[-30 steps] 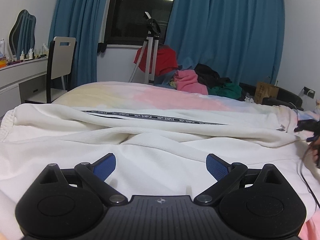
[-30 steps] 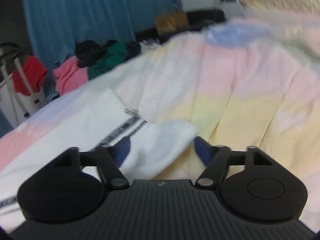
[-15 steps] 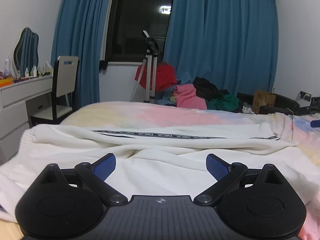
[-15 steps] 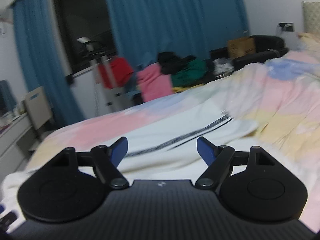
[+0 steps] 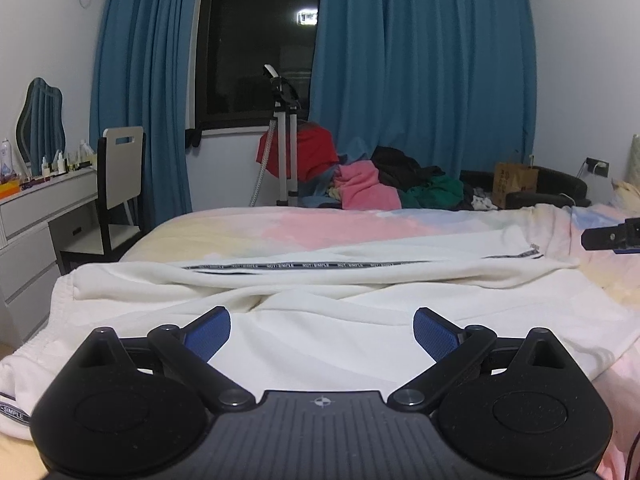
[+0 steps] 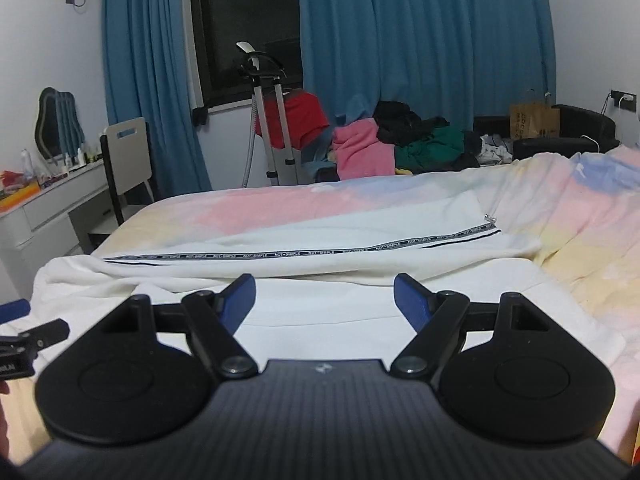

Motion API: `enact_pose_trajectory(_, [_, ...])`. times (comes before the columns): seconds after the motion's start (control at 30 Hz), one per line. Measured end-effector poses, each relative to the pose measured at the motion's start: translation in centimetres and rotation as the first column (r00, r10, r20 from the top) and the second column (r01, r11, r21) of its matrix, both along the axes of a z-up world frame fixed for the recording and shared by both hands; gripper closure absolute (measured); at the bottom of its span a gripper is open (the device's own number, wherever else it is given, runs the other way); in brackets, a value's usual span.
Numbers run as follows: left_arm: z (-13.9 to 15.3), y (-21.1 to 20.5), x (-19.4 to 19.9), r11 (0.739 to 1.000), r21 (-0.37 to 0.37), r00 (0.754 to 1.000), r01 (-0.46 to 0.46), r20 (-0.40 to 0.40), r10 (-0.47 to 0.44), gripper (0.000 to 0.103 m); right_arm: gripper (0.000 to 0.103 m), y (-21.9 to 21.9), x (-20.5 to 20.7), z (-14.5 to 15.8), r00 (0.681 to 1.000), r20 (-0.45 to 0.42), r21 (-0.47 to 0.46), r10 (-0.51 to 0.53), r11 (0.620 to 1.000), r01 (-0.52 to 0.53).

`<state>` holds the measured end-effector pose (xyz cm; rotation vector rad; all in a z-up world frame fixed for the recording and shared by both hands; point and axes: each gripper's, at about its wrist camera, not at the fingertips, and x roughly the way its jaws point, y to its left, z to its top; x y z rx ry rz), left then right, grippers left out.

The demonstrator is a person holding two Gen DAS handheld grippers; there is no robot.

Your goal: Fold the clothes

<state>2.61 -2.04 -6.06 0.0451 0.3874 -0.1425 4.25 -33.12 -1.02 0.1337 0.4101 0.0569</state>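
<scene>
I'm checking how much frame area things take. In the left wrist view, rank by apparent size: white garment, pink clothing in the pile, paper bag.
1. white garment, nearest, so inflated
2. pink clothing
3. paper bag

I see the white trousers with a printed side stripe (image 5: pixel 320 300) spread across the pastel-patterned bed (image 6: pixel 304 204). Behind the bed, a heap of clothes (image 5: pixel 376 184); left of it a metal tripod stand (image 5: pixel 286 152). Far left, a white-backed chair (image 5: pixel 120 176) beside a white dresser (image 5: pixel 36 216).
</scene>
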Motion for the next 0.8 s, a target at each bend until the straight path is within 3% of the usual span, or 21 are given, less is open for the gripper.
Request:
enact_pose_trajectory(0.3, [-0.6,4.3,2.4,0.988,-0.13,0.989,-0.088,-0.131,0.071,0.004,0.025,-0.6,0.6,-0.4,0.999,-0.028,0.019,-0.021,1.0,0.022])
enact_pose_trajectory(0.43, [-0.2,7.8,3.0,0.966,-0.162,0.967,-0.203,-0.189,0.172,0.004,0.025,-0.9,0.6,-0.6,0.998,-0.035,0.0,-0.056,0.998,0.056])
enact_pose_trajectory(0.53, [0.0,11.3,3.0,0.936,-0.199,0.937,-0.289,-0.259,0.235,0.004,0.025,-1.1,0.6,-0.7,0.996,-0.039,-0.014,-0.082,0.997,0.082])
enact_pose_trajectory(0.6, [0.0,14.2,2.8,0.897,-0.263,0.91,-0.354,-0.317,0.266,0.004,0.025,-1.3,0.5,-0.7,0.995,-0.042,-0.019,-0.089,0.996,0.088])
enact_pose_trajectory(0.73, [-0.7,20.1,2.2,0.766,-0.416,0.841,-0.49,-0.458,0.289,0.004,0.025,-1.6,0.5,-0.9,0.994,-0.056,-0.038,-0.092,0.995,0.09])
enact_pose_trajectory(0.8, [-1.3,22.6,2.1,0.706,-0.438,0.793,-0.556,-0.533,0.295,0.004,0.025,-1.8,0.6,-1.1,0.994,-0.063,-0.042,-0.094,0.995,0.091])
